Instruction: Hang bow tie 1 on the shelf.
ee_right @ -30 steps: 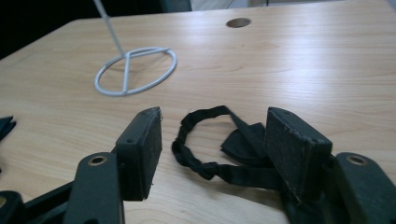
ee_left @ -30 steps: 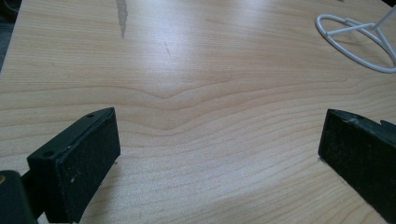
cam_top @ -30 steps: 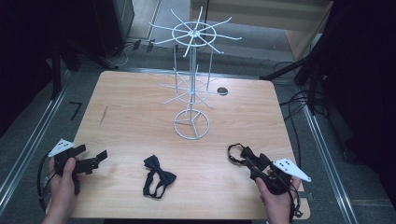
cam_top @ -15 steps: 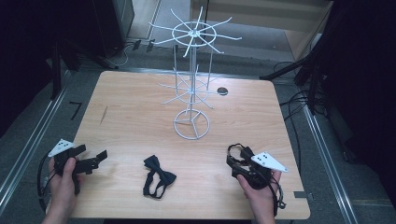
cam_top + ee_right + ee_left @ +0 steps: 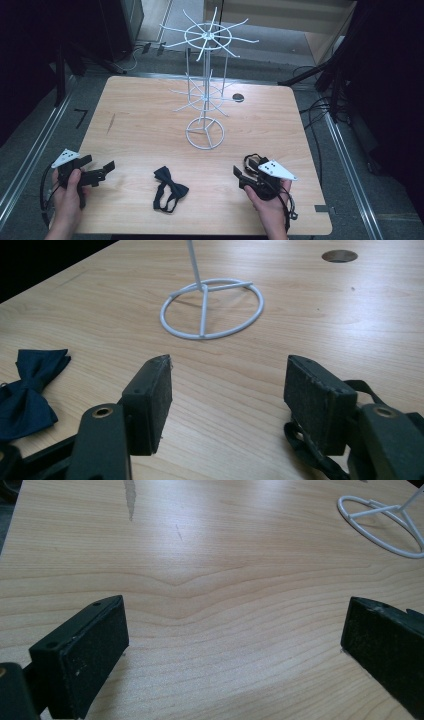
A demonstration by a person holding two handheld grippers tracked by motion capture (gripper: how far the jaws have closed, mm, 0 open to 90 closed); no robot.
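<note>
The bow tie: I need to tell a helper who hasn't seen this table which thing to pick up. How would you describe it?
Start at the white wire display stand in the middle of the wooden table, then come toward the person's edge. The bow tie lies flat there, between the left gripper and the right gripper. It is the only soft, dark fabric item, knotted with two wings.

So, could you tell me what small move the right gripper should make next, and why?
Probably swing the right gripper a little toward the bow tie and lower its open jaws over the tie. The tie lies flat and untouched on the table, between the two grippers, while the right one points toward the white rack. In its own view the tie sits off to the left of the jaws.
</note>
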